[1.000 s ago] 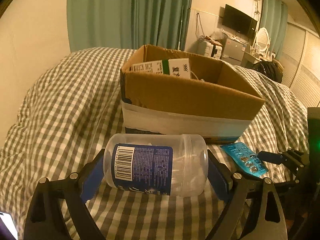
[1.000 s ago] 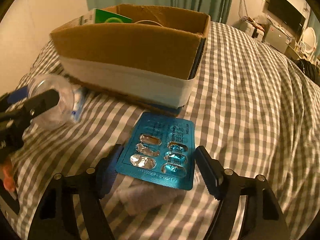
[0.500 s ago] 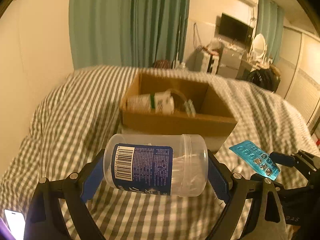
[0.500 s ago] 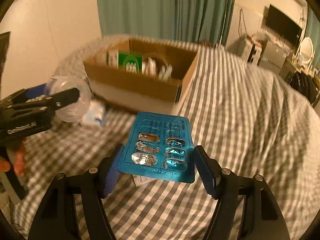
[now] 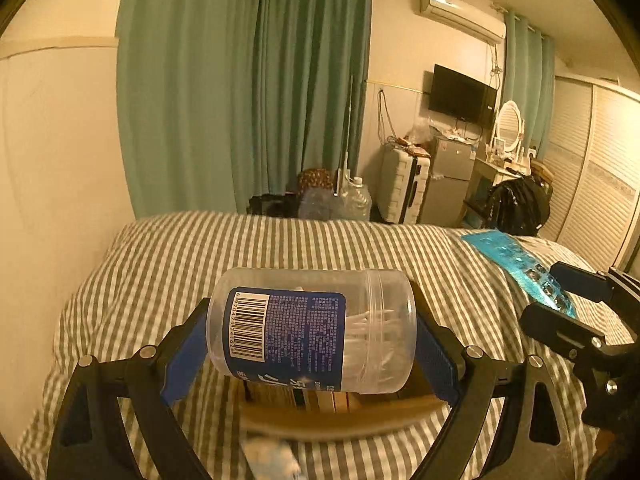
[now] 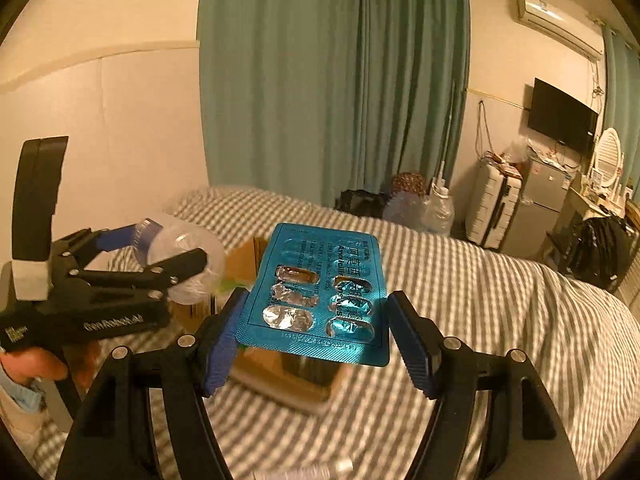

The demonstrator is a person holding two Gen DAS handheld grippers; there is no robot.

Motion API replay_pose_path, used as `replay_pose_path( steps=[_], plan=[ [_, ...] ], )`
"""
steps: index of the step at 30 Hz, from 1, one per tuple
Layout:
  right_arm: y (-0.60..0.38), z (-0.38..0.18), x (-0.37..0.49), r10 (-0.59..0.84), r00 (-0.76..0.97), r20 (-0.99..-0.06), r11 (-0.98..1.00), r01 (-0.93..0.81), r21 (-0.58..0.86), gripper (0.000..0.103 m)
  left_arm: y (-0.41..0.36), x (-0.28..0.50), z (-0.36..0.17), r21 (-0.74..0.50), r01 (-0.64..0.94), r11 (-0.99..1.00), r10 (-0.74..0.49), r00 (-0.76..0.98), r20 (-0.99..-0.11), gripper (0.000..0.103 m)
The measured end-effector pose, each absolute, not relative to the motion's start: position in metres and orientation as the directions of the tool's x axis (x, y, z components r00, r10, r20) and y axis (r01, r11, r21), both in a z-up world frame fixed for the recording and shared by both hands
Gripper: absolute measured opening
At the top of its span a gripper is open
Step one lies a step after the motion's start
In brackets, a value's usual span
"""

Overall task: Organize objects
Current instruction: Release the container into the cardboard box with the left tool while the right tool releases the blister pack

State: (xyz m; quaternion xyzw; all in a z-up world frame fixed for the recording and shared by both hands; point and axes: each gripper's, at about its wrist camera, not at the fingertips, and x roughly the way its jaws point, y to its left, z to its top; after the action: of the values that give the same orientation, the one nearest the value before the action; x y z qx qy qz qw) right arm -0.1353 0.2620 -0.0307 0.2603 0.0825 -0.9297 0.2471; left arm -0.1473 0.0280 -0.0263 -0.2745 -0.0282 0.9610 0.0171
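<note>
My left gripper [image 5: 312, 332] is shut on a clear plastic jar [image 5: 310, 330] with a blue barcode label and white cotton swabs inside, held on its side in the air. The jar [image 6: 188, 258] also shows at the left of the right wrist view. My right gripper [image 6: 316, 316] is shut on a blue blister pack [image 6: 320, 292] with several foil pockets, some burst. That pack [image 5: 516, 264] shows at the right of the left wrist view. A cardboard box [image 6: 280, 372] sits on the bed below both grippers, mostly hidden behind the held things. The box [image 5: 340, 408] shows under the jar.
The bed has a grey-and-white checked cover [image 6: 500, 304]. A white packet [image 5: 272, 456] lies on it near the box. Green curtains [image 5: 248, 88] hang behind the bed. A white suitcase [image 5: 402, 188], a small fridge and a wall television stand beyond. A person's hand [image 6: 36, 364] holds the left gripper.
Both grippers have risen well above the bed with the jar and the blister pack held. The box has dropped low in both views and sits under them now.
</note>
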Motion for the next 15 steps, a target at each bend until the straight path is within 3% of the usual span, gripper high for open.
replay_pose_path(
  steps=[6, 15],
  plan=[
    [0.237, -0.039, -0.182, -0.431, -0.731, -0.529, -0.866, 0.499, 0.017, 0.069, 0.028, -0.202, -0.036, -0.039, -0.008, -0.999, 0.028, -0.837, -0.546, 0.093],
    [0.224, -0.103, -0.235, -0.418, -0.658, -0.627, -0.873, 0.481, 0.077, 0.07, 0.04, -0.245, -0.092, -0.017, -0.002, -1.0, 0.013, -0.78, -0.625, 0.093]
  ],
)
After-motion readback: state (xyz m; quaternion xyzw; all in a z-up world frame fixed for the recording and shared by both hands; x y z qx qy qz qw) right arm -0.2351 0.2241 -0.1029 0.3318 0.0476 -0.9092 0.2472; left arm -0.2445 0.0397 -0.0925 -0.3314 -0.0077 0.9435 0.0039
